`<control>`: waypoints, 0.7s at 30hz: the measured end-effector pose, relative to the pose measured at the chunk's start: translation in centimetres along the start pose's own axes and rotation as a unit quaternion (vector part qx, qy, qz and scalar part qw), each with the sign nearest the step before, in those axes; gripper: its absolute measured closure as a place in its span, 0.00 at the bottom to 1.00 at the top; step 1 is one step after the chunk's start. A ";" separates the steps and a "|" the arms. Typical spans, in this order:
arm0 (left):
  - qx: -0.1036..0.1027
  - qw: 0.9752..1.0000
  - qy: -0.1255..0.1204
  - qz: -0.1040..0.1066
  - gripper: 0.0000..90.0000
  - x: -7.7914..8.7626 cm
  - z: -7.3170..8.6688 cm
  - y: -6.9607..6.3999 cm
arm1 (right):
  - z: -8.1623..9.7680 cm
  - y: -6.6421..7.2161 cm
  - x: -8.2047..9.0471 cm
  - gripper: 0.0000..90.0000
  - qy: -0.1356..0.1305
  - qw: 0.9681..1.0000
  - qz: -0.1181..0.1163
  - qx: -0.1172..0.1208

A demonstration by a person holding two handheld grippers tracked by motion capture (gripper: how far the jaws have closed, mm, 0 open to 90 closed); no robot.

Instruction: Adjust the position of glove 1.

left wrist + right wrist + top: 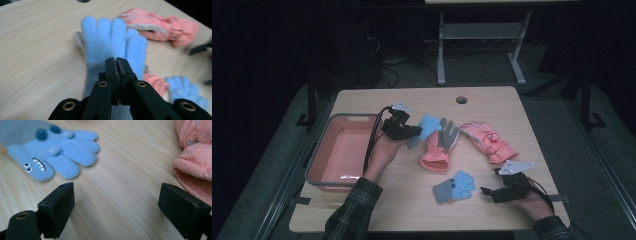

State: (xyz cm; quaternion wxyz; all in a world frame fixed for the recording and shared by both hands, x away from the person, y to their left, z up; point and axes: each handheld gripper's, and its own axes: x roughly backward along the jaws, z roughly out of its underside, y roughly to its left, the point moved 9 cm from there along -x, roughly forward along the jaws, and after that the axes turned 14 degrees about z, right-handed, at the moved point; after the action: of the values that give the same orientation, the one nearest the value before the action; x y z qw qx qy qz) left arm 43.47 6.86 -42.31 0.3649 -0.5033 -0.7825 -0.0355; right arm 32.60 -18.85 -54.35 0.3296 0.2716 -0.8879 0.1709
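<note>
Left tool (117,62) pinches 1 blue glove (110,42), held above the bench (492,107) beside the bin (319,150).
Right tool (116,202) rests spread near the second blue glove (55,152). Risk: the thin cuff grip may slip, dropping the glove short of the bin.

Pink gloves (462,140) crowd centre; table (362,205) front lies bare.

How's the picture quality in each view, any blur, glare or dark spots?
High view: dim, the room around the table almost black, a small glare streak in the orange bin. Left gripper view: the held blue glove looks soft, the pink gloves behind it blurred. Right gripper view: the monster-face glove is sharp, the near tool tips slightly soft.
</note>
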 end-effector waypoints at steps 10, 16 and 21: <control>-0.033 0.998 0.017 0.052 0.98 -1.2 1.2 -4.8 | 0.0 0.0 0.0 0.14 0.000 1.000 0.001 0.004; -0.044 0.995 0.034 0.081 0.98 -2.7 2.7 -7.1 | 0.0 0.0 0.0 0.14 0.000 1.000 0.001 0.003; -0.050 0.993 0.051 0.099 0.98 -3.9 4.0 -8.5 | 0.0 0.0 0.0 0.14 -0.001 1.000 0.001 0.004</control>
State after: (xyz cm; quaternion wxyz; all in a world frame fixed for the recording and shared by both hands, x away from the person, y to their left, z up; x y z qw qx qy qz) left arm 35.26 1.39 -44.97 0.3805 -0.5933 -0.7065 -0.0635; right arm 32.62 -18.89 -54.37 0.3279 0.2726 -0.8875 0.1745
